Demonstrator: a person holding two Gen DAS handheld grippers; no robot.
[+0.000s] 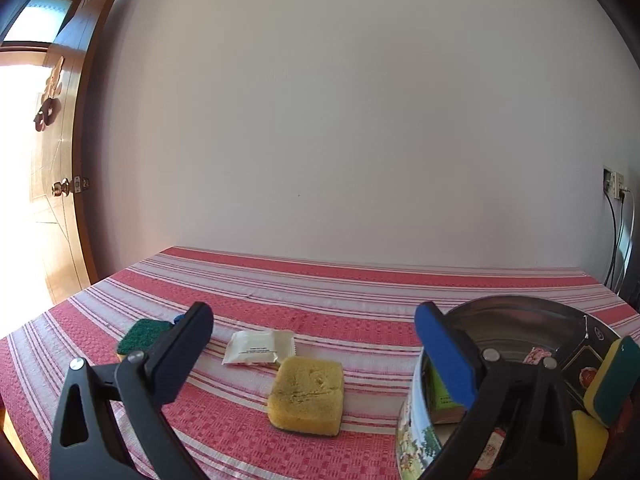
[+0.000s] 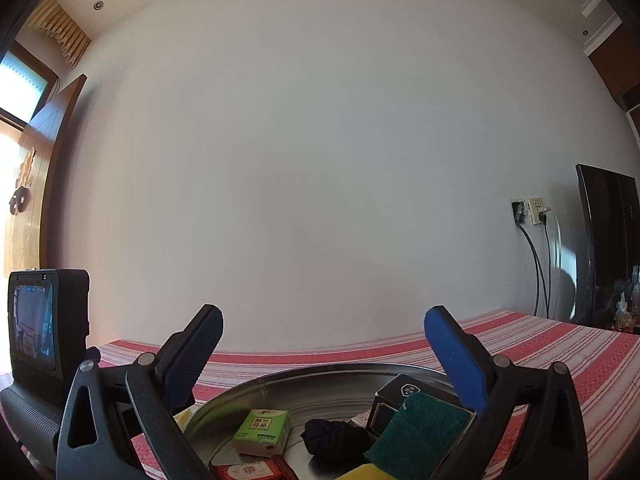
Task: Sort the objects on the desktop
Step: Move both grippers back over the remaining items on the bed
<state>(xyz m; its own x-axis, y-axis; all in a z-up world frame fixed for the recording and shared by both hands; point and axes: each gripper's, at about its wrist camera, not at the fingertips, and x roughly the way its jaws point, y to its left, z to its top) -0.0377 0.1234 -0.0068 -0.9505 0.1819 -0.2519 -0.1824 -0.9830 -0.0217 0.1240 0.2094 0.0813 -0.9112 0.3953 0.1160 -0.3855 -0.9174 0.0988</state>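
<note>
Yellow sponge (image 1: 307,396) flat on striped cloth, long axis running away, left gripper (image 1: 314,354) released, right gripper (image 2: 322,354) released

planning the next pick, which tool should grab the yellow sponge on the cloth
Left. The left tool is open, facing the yellow sponge directly. The right tool, also open, hangs over the tin.

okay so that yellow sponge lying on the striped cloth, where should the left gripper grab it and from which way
Take the yellow sponge across its two side edges, coming down from above with the left hand-held gripper. It lies flat, a squarish slab with free cloth on both sides, and the open jaws already look wider than it.
</note>
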